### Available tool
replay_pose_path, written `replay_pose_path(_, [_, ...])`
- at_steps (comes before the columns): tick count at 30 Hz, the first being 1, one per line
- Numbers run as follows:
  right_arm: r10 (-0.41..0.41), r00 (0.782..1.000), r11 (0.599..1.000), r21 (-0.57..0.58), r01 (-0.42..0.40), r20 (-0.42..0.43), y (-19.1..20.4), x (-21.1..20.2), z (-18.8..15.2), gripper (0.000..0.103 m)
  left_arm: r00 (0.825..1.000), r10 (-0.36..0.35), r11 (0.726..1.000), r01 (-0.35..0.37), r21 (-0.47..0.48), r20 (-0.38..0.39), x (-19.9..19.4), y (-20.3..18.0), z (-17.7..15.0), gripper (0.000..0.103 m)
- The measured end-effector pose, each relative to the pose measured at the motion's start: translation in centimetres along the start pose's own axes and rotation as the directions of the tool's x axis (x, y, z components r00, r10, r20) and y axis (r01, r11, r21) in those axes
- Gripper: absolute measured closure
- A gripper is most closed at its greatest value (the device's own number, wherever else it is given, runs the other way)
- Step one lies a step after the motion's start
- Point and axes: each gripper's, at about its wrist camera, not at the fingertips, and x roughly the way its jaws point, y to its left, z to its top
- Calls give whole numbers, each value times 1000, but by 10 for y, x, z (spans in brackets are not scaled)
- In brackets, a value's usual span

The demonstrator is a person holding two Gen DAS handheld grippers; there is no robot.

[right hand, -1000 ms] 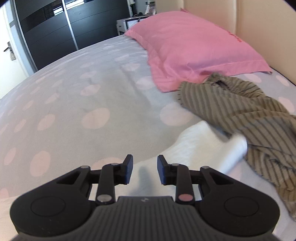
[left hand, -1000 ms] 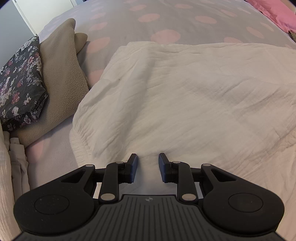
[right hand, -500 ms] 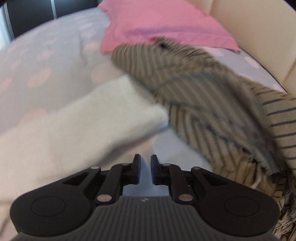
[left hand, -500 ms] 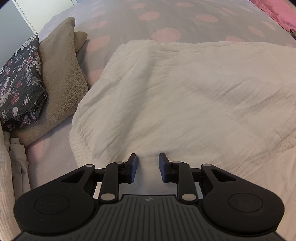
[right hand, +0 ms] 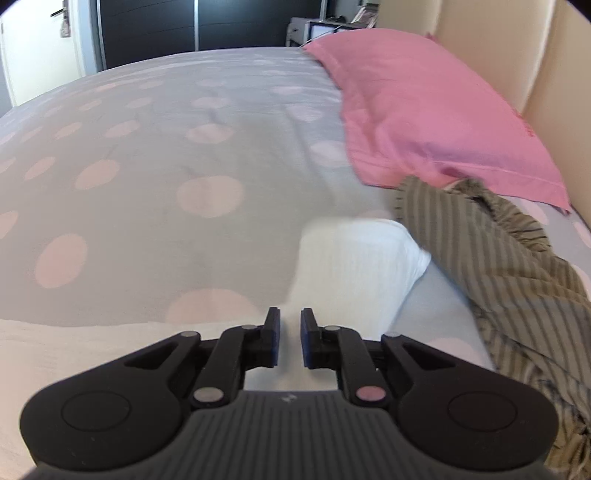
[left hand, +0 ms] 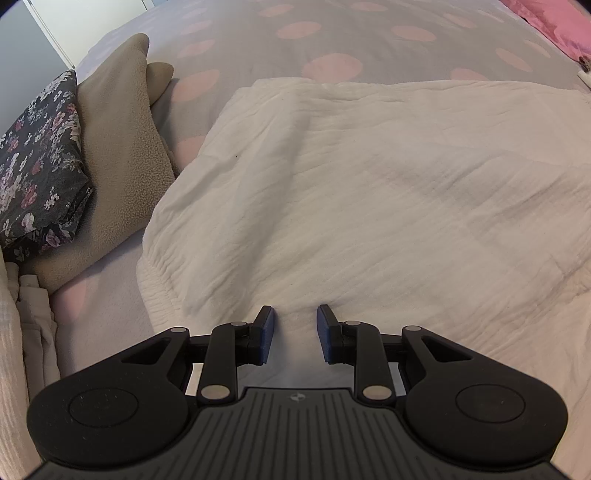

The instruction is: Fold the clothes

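Note:
A cream crinkled garment [left hand: 369, 192] lies spread flat on the dotted bed. My left gripper [left hand: 294, 325] is open and empty, hovering just over the garment's near edge. In the right wrist view the same cream garment [right hand: 354, 266] shows one sleeve end reaching toward the pillow. My right gripper [right hand: 289, 328] is above that sleeve with its jaws a narrow gap apart and nothing between them. A striped olive garment [right hand: 509, 273] lies crumpled at the right, beside the sleeve end.
A beige fleece piece [left hand: 122, 155] and a dark floral folded piece [left hand: 37, 166] lie stacked at the left. A pink pillow [right hand: 424, 110] lies against the beige headboard [right hand: 554, 55]. Dark wardrobe doors [right hand: 184, 26] stand beyond the grey bedspread [right hand: 147, 147] with pink dots.
My right gripper swung toward the striped garment, then back to the left, and its jaws narrowed from one second ago. The left gripper has barely moved.

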Motion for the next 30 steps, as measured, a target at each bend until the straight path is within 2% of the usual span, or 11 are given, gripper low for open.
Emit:
replay_pose_path(3, [-12,999,999,34,11,35,-7,-9,2,87,1000,-2,1000,2,-3,0,0,0,-1,79])
replay_pose_path(6, [-61,996,985,167,51,59,-41,-21,1,85,1000,-4,1000,4,-4,0,-2,0,-2,79])
replay_pose_path(10, [-159,987,940,305,152,-2,-88,-24,-17,85,1000,-1,1000,1,-3,1,-2,-1,-2,79])
replay_pose_path(13, [-139,990,909,393,141,-33,-106,-18,-33,83,1000,8,1000,-8,0,2,-2,-3,-1,79])
replay_pose_path(16, [-75,997,880,469,70,-8,-108,-13,-40,81,1000,15,1000,-15,3,4,-2,-3,-2,79])
replay_pose_path(20, [-41,999,874,483,45,-18,-91,6,-38,78,1000,15,1000,-15,5,8,-1,-1,-3,79])
replay_pose_path(23, [-64,998,877,478,57,-1,-76,15,-37,79,1000,11,1000,-12,8,9,-1,1,-3,79])
replay_pose_path(25, [-58,998,880,473,46,12,-70,17,-35,98,1000,9,1000,-10,9,11,0,1,-3,78])
replay_pose_path(26, [-39,999,882,470,24,22,-68,15,-34,103,1000,8,1000,-8,10,12,0,1,-3,78])
replay_pose_path(30, [-55,997,895,445,29,47,-64,1,-24,103,1000,2,1000,-2,6,10,0,4,-2,78])
